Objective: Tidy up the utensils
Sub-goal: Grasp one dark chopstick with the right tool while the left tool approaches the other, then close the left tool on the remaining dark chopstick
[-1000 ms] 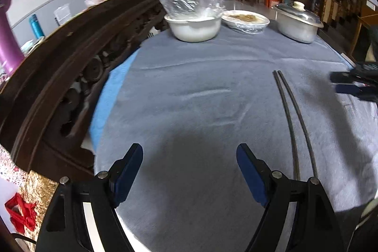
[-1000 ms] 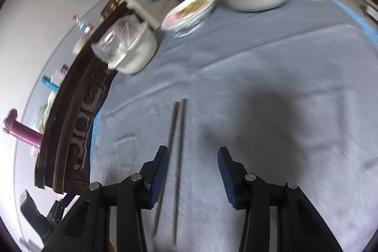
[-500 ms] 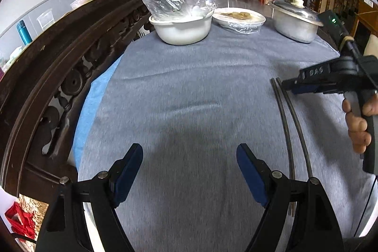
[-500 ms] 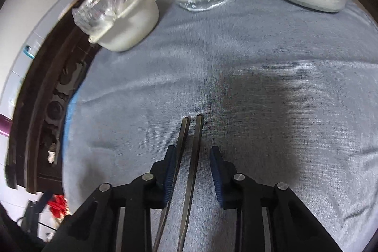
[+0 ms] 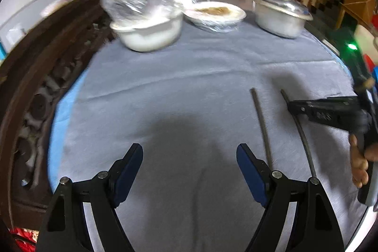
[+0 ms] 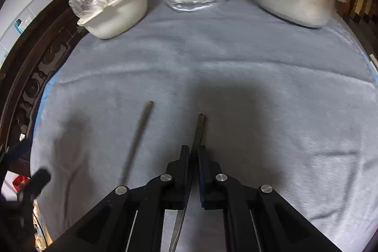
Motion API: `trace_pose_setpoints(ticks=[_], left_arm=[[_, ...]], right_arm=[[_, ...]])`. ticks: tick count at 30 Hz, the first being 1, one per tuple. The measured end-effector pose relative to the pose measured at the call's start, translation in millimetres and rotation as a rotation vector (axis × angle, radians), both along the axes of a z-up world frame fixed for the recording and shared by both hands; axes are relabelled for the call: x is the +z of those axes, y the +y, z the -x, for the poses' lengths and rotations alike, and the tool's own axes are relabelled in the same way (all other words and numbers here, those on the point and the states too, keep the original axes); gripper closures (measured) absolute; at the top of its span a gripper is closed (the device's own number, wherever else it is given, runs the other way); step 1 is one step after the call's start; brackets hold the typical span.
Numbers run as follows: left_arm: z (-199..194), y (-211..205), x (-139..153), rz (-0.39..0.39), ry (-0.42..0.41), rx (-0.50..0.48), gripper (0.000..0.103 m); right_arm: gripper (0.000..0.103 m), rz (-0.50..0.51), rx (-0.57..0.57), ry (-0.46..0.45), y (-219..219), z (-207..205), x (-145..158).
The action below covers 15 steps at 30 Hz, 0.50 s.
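Dark and thin, one chopstick (image 6: 198,131) is pinched in my right gripper (image 6: 193,155), whose jaws have just closed on it; its twin (image 5: 262,126) lies loose on the grey cloth (image 5: 189,77), long axis running away from me, just right of my spread, empty left gripper (image 5: 189,157). Beyond stand a plastic-wrapped white bowl (image 5: 148,34), a wrapped dish of food (image 5: 216,13) and a lidded metal pot (image 5: 281,13), its contents hidden.

The right gripper (image 6: 193,155) is now clamped on one chopstick (image 6: 199,128); the other chopstick (image 6: 137,141) is pushed apart leftward.
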<state>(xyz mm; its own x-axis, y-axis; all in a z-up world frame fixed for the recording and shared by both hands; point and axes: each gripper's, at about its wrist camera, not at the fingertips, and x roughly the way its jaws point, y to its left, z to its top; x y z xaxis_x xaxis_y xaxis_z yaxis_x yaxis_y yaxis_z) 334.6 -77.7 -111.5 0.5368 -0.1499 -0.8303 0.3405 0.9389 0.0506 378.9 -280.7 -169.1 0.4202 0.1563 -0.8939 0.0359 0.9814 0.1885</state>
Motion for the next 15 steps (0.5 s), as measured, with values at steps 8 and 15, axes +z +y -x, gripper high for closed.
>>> trace_pose_setpoints(ticks=[8, 15], left_arm=[[-45.2, -56.0, -20.6, 0.070, 0.148, -0.090, 0.021], [-73.1, -90.4, -34.3, 0.070, 0.214, -0.097, 0.024]], right_arm=[[0.096, -0.002, -0.048, 0.044, -42.4, 20.4, 3.6], [0.094, -0.028, -0.077, 0.087, -57.3, 17.1, 3.9]])
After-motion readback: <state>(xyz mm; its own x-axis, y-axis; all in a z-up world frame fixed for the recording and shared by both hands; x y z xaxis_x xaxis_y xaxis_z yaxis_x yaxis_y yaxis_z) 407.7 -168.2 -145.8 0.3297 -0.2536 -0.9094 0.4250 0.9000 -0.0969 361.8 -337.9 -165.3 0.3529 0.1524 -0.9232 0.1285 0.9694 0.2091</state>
